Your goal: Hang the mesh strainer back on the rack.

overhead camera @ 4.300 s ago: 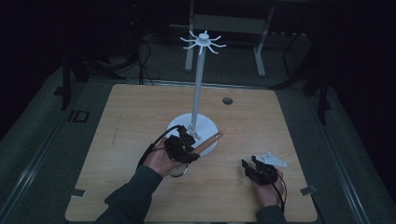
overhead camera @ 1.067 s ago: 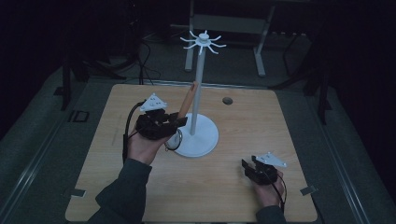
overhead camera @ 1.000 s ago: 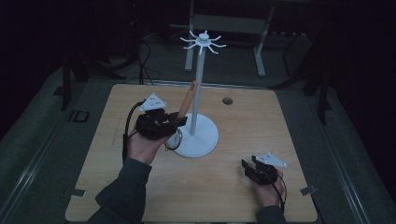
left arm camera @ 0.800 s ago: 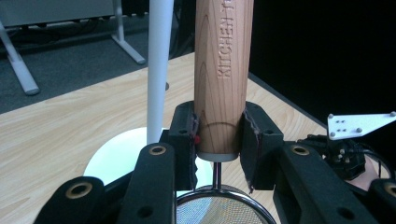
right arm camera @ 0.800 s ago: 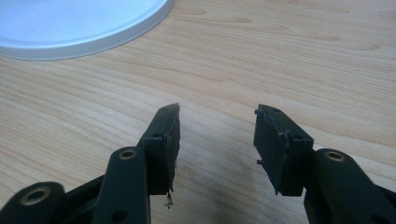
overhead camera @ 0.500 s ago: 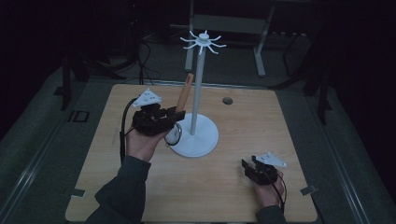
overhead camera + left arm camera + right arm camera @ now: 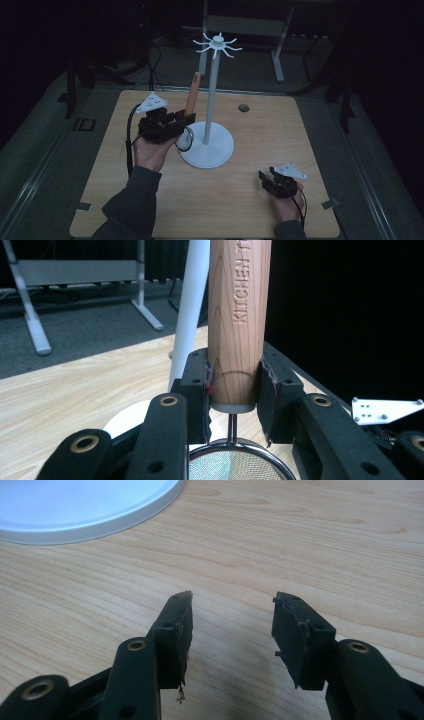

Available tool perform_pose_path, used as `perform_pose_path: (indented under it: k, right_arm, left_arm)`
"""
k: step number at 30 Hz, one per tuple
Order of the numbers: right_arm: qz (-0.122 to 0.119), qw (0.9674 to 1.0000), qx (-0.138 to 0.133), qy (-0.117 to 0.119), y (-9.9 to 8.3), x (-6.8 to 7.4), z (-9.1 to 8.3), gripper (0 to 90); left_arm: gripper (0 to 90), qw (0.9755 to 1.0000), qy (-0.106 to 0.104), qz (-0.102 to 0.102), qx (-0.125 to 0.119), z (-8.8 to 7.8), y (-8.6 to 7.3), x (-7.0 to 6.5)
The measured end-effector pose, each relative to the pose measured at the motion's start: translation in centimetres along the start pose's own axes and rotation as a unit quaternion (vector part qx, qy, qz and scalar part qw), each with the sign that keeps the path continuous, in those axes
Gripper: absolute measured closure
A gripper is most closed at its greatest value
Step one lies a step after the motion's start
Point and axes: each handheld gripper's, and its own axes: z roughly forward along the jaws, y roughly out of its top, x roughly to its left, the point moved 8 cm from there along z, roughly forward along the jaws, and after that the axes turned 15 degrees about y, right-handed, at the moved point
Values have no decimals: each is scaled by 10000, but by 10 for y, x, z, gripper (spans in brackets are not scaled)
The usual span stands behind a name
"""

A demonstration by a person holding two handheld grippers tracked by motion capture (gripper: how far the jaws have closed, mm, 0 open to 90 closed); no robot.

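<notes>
Mesh of a small strainer [image 7: 235, 460] sits just below the left hand-held gripper [image 7: 234, 385], whose jaws are clamped on the strainer's wooden handle [image 7: 239, 315]; nothing can be made out in the mesh bowl. The handle stands nearly upright, close beside the white pole [image 7: 212, 95] of a hook stand [image 7: 217, 45], above the stand's round base [image 7: 212, 150] on the worktop [image 7: 260, 125]. The pole rises between the handle and the hooks at the top. The right hand-held gripper [image 7: 232, 630] rests low over bare wood, jaws apart with nothing between them. Compared with a second ago, the left gripper has lifted the strainer slightly higher and tipped the handle more upright; the right one has not moved.
</notes>
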Motion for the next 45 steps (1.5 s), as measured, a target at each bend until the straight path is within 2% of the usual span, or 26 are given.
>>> perform_pose_path:
  k: [18, 40, 45]
  right_arm:
    - [29, 10000, -3, 7, 0, 0, 0, 501]
    - [16, 10000, -34, 11, 0, 0, 0, 498]
    - [17, 10000, -35, 9, 0, 0, 0, 499]
  left_arm:
    - [691, 9997, 44, -119, -205, -6, 14, 2]
    - [691, 9978, 92, -451, -473, -10, 24, 10]
    - [691, 9972, 33, -534, -519, -10, 28, 10]
